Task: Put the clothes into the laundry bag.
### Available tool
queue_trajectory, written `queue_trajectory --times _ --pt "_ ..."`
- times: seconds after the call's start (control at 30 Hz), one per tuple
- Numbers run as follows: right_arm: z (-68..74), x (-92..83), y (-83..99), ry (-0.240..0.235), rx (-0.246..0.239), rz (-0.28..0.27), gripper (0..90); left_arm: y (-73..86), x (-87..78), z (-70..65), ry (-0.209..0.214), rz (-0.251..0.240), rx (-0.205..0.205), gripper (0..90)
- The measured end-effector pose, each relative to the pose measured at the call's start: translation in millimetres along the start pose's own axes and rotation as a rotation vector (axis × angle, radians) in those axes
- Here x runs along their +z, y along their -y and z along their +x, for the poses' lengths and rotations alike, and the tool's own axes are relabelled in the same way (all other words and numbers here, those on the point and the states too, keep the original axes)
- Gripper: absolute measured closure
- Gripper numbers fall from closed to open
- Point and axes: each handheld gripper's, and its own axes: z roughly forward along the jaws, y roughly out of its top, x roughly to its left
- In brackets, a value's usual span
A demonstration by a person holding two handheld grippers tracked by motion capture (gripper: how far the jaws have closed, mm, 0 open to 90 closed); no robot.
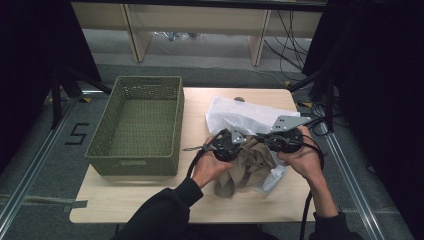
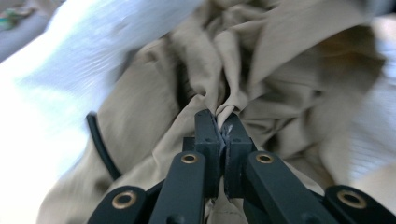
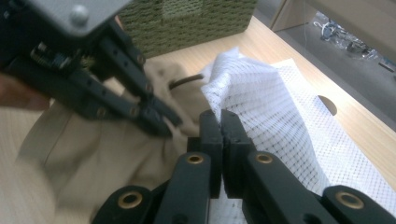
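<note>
Pinching cloth on both sides, mid-tabletop. Left gripper [image 1: 239, 141] has its fingers [image 2: 207, 135] pressed together on a bunched fold of the tan garment [image 1: 245, 167]; in the left gripper view the fold sticks up between the tips, with a sliver of pale thread in the seam.

Right gripper [image 1: 267, 140] fingers [image 3: 209, 135] are also pressed together, clamped on the edge of the white mesh bag [image 1: 247, 115]. In the right gripper view the mesh rises straight out of the tips and drapes off to the right; the left gripper sits just beside it, grey plate on top, its tips buried in tan fabric.

From the high view: both grippers are close together, nearly tip to tip, above the garment. Tan garment is crumpled, lying partly on the white mesh bag, hanging down toward the near edge of the tabletop [image 1: 125, 195]. The bag spreads out behind and to the right of it.

Green woven basket [image 1: 137, 125] sits on the left part of the tabletop, apart from the cloth. Cables trail from both grippers toward the person; dark sleeves on both forearms.
</note>
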Motion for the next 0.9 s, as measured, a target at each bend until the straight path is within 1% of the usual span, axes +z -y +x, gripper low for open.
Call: queue_trajectory --times 0.03,0.07,0.1,0.13,0.17,0.2,0.23,0.27,0.3,0.33,0.37,0.4,0.43,0.47,0.5,0.53,0.57,0.6,0.63,0.67,0.7,0.73,0.77,0.8,0.83,0.87,0.9 --pt "0.3 -0.2 0.7 -0.006 -0.005 0.002 90.0 0.6 5.0 -2.0 0.007 -0.001 -0.012 87.2" --pt "1.4 0.4 2.3 -0.005 0.009 0.009 90.0 1.7 8.5 -1.6 0.016 -0.007 -0.020 87.0" --pt "1.5 1.5 3.7 -0.004 0.005 0.013 90.0 3.6 11.4 -1.8 0.031 -0.019 -0.050 86.7" --pt "2.2 3.3 5.4 -0.006 -0.002 0.019 90.0 5.4 12.4 -2.5 0.050 -0.030 -0.065 85.8" --pt "4.3 4.8 7.3 -0.012 0.004 0.032 90.0 6.6 10.6 -2.2 0.048 -0.027 -0.059 83.5" --pt "5.4 7.2 9.2 -0.017 -0.012 0.036 90.0 7.3 7.9 -2.7 0.056 -0.040 -0.062 79.6" --pt "7.2 7.8 10.3 -0.019 0.006 0.050 90.0 8.2 2.3 -2.4 0.069 -0.054 -0.053 75.1" --pt "6.7 9.4 11.5 -0.020 -0.001 0.053 90.0 9.2 -4.5 -1.6 0.068 -0.061 -0.049 69.3" --pt "5.9 10.3 12.3 -0.023 -0.007 0.052 90.0 10.4 -12.5 1.3 0.049 -0.065 -0.048 62.1" --pt "6.1 10.2 12.8 -0.020 0.004 0.054 90.0 12.4 -21.7 6.5 0.027 -0.078 -0.063 53.2" --pt "6.0 10.3 12.8 -0.020 -0.010 0.051 90.0 12.4 -21.7 6.5 0.027 -0.078 -0.063 45.6" --pt "6.1 9.6 12.7 -0.016 -0.013 0.053 90.0 16.5 -34.4 18.0 -0.006 -0.089 -0.104 39.3" --pt "6.4 8.6 12.4 -0.014 -0.001 0.056 90.0 18.7 -39.4 25.5 -0.040 -0.091 -0.114 33.0" --pt "6.2 9.3 12.3 -0.020 -0.006 0.051 90.0 21.1 -41.8 32.5 -0.070 -0.086 -0.120 28.8" --pt "6.7 9.4 12.5 -0.013 -0.002 0.052 90.0 22.7 -41.6 37.0 -0.094 -0.076 -0.137 27.8" --pt "7.2 9.7 12.1 -0.018 -0.004 0.057 90.0 25.4 -37.2 43.1 -0.108 -0.045 -0.168 27.3" --pt "7.1 10.8 11.9 -0.019 -0.010 0.055 90.0 27.9 -33.1 48.4 -0.080 0.010 -0.152 26.8" --pt "7.2 11.4 11.7 -0.020 -0.009 0.054 90.0 30.8 -25.0 49.8 -0.060 0.032 -0.182 26.6" --pt "7.0 12.0 11.6 -0.022 -0.015 0.054 90.0 33.9 -15.7 49.5 -0.047 0.056 -0.222 25.4" --pt "7.0 12.1 11.7 -0.022 -0.016 0.055 90.0 36.9 -7.6 50.7 -0.021 0.086 -0.228 23.6" --pt "7.5 11.7 11.8 -0.020 -0.010 0.059 90.0 40.2 0.8 51.6 -0.001 0.107 -0.231 23.4" --pt "7.2 11.5 11.9 -0.023 -0.008 0.058 90.0 42.9 8.4 51.1 0.013 0.114 -0.242 25.8" --pt "6.4 11.6 12.2 -0.024 -0.007 0.055 90.0 45.1 13.2 51.0 0.051 0.116 -0.223 36.0" --pt "5.4 12.2 12.6 -0.023 -0.009 0.051 90.0 46.5 15.7 49.5 0.070 0.124 -0.200 52.3" --pt "5.4 12.6 13.2 -0.022 -0.007 0.056 90.0 46.7 16.6 46.1 0.047 0.108 -0.188 57.3" --pt "6.7 13.2 13.9 -0.021 0.004 0.063 90.0 45.7 14.6 44.3 0.057 0.101 -0.184 65.5" --pt "6.7 13.9 14.3 -0.020 0.000 0.063 90.0 43.1 8.6 40.0 0.087 0.081 -0.181 73.0"
